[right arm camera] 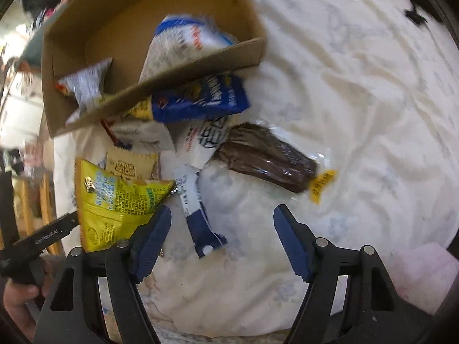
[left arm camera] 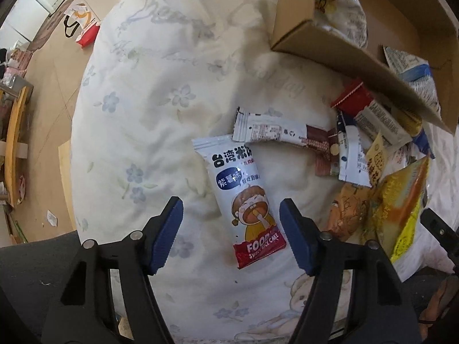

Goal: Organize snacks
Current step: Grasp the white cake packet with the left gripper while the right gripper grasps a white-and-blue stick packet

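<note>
Cream cotton bedding with a pale blue flower print [left arm camera: 160, 91] fills both views and carries everything else. Tilted over its far side is a brown cardboard box [right arm camera: 183, 66], open toward the cameras, with a blue-and-white snack bag [right arm camera: 186, 37] and a silvery packet [right arm camera: 86, 83] inside and more packets spilling from under its lower wall. Among the loose pile, a crinkled yellow foil snack bag [right arm camera: 114, 200] lies nearest the right gripper [right arm camera: 222, 239], just beside its left finger. A dark brown bar in clear wrap with a yellow tag [right arm camera: 266, 160] lies apart on the bedding, beyond that gripper's open, empty jaws. A slim white-and-blue sachet [right arm camera: 195, 212] lies between those jaws on the bedding. In the left wrist view, a white rice-cake packet with a cartoon face and red bottom band [left arm camera: 246, 200] lies flat, its lower end between the spread, empty jaws of the left gripper [left arm camera: 231, 236]. A white-and-brown wafer wrapper [left arm camera: 281, 134] touches its top corner.
</note>
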{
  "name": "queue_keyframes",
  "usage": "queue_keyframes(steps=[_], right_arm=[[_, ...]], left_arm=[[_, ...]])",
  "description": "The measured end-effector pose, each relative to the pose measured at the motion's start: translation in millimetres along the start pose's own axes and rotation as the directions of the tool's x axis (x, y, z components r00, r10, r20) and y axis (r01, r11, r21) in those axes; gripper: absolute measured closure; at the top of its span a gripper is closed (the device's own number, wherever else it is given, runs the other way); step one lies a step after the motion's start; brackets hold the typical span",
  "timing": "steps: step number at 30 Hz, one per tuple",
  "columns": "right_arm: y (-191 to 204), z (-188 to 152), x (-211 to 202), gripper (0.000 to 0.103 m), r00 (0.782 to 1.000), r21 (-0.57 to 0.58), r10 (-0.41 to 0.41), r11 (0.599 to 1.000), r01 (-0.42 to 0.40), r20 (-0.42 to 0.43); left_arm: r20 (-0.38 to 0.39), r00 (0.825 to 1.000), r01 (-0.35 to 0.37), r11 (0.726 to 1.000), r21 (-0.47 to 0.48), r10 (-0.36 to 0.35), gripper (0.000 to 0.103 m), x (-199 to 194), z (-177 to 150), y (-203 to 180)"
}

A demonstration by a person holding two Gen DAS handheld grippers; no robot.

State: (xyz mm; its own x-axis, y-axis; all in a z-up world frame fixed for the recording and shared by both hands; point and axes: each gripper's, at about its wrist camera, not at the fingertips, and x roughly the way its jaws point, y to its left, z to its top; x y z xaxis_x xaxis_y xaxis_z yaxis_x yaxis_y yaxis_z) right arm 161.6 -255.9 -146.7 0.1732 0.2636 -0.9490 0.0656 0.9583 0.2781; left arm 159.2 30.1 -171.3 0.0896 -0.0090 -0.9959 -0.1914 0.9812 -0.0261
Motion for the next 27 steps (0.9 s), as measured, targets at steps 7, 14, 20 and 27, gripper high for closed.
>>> queue_keyframes(steps=[7,14,20,27], right_arm=[[20.9,-0.2,18.0,0.04,0.999,-0.091,-0.035,0.995,0.032,-0.035],[29.1,-6.0,23.9,0.081,0.997,-0.147,-0.05,0.988,0.042,-0.051],[31.7,-14.6,11.7,0.083,1.0,-0.144,0.002,0.99,-0.004,-0.018],[13.5,-32.2,-23.5,0.083,0.995,-0.098,0.099,0.991,-0.096,0.025]], left_arm=[[-0.036,0.999,0.004,0.999,0.054,-0.002,0.073,9.0,0.9,-12.1],[-0.021,1.0,0.019,0.998,0.051,-0.018,0.078,0.0,0.3,-14.5],[-0.002,1.0,0.027,0.999,0.043,-0.027,0.085,-15.9,-4.3,-9.9],[0.058,0.994,0.094,0.995,0.018,-0.095,0.091,-47.4,-19.0,3.5]])
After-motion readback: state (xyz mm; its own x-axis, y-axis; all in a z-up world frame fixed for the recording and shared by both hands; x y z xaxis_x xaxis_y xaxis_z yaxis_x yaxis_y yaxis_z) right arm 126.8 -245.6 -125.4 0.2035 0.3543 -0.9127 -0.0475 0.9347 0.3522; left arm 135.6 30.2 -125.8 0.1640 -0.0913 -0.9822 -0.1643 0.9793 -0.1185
